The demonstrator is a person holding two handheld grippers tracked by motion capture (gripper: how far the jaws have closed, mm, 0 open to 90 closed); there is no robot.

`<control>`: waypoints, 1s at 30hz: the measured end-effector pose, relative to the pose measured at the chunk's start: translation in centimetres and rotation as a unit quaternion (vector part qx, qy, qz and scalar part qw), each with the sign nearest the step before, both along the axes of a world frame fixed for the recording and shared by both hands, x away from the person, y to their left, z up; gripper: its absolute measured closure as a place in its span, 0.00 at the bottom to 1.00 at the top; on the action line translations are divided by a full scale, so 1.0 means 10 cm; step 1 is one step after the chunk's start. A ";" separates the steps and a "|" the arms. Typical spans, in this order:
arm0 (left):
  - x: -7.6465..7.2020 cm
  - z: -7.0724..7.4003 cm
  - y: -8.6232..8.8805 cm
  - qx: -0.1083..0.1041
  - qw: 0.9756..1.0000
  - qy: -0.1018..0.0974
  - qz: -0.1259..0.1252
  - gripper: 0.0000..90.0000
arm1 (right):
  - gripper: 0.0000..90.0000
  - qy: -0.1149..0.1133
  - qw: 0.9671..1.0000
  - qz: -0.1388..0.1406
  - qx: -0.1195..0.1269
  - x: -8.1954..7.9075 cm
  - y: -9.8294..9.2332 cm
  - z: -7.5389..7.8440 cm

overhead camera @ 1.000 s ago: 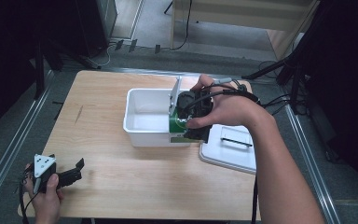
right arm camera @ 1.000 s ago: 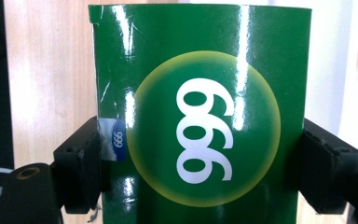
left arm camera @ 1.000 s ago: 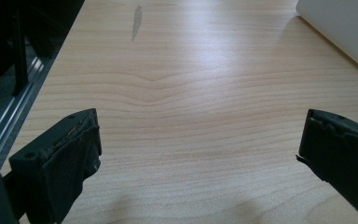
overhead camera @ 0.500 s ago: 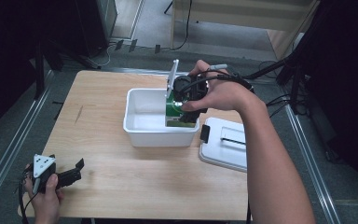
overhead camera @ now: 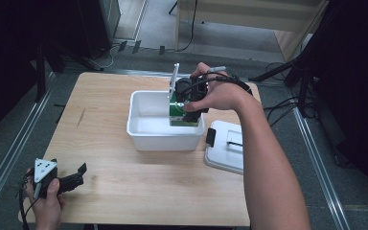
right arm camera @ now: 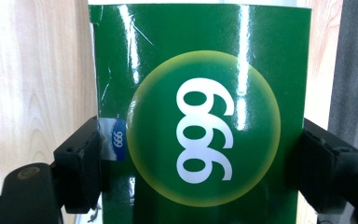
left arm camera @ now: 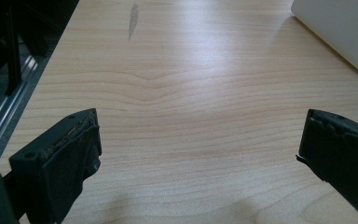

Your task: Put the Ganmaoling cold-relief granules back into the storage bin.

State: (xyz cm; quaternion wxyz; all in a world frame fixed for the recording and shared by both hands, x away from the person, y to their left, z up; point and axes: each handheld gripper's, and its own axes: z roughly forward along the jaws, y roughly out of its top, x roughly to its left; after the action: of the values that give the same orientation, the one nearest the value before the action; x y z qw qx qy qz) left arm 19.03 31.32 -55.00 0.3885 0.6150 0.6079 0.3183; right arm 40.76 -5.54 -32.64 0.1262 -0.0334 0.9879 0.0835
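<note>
Right claw (overhead camera: 179, 106), shifted up-table, gripping one green box (right arm camera: 200, 116)

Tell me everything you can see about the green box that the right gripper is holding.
The green box is glossy, like coated cardboard, printed with a yellow-edged circle holding white numerals and a small blue label at one edge. The right gripper clamps its two sides with black jaws. It hangs over the right end of the white bin, lower part inside the rim.

Light wood table (overhead camera: 124, 191) on grey floor (overhead camera: 153, 28), dark surrounds.
</note>
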 end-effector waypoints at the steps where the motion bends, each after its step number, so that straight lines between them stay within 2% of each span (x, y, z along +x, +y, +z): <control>1: 0.00 0.00 0.00 0.000 1.000 -0.001 0.000 0.00 | 0.18 0.001 1.000 -0.005 -0.001 0.00 0.00 -0.02; 3: 0.00 0.00 0.00 0.000 1.000 -0.001 -0.001 0.00 | 0.18 0.000 1.000 0.000 0.002 0.03 0.00 -0.05; 4: 0.00 0.00 0.00 0.001 1.000 0.000 -0.002 0.00 | 0.18 0.001 1.000 -0.007 -0.002 0.03 0.00 -0.06; 5: 0.00 0.00 0.00 0.001 1.000 0.001 -0.002 0.00 | 0.18 -0.003 1.000 0.003 0.002 0.06 0.01 -0.09; 10: -0.01 0.00 0.00 0.001 1.000 0.001 -0.003 0.00 | 0.18 0.002 1.000 -0.010 -0.002 0.09 0.01 -0.17; 12: -0.01 0.00 0.00 0.001 1.000 0.001 -0.003 0.00 | 0.18 0.002 1.000 -0.005 -0.001 0.12 0.01 -0.21; 13: -0.01 0.00 0.00 0.001 1.000 0.001 -0.003 0.00 | 0.18 0.000 1.000 0.006 0.003 0.14 0.01 -0.23; 15: -0.01 0.00 0.00 0.001 1.000 0.001 -0.003 0.00 | 0.18 0.002 1.000 -0.005 -0.004 0.14 0.00 -0.27; 20: -0.01 0.00 0.00 0.003 1.000 0.001 -0.003 0.00 | 0.18 0.001 1.000 0.002 -0.007 0.21 -0.01 -0.36; 21: -0.01 0.00 0.00 0.003 1.000 0.001 -0.003 0.00 | 0.18 0.004 1.000 -0.007 -0.006 0.20 -0.02 -0.38; 24: -0.01 0.00 0.00 0.002 1.000 0.001 -0.003 0.00 | 0.18 0.010 1.000 -0.008 -0.006 0.22 -0.02 -0.44; 30: -0.01 0.00 0.00 -0.002 1.000 -0.001 -0.003 0.00 | 0.18 0.015 1.000 0.000 -0.005 0.26 -0.04 -0.54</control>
State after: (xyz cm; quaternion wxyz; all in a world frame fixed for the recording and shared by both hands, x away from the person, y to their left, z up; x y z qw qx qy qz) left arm 18.95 31.34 -55.03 0.3912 0.6157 0.6062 0.3168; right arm 43.40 -5.94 -38.01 0.1112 -0.0323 0.9901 0.0792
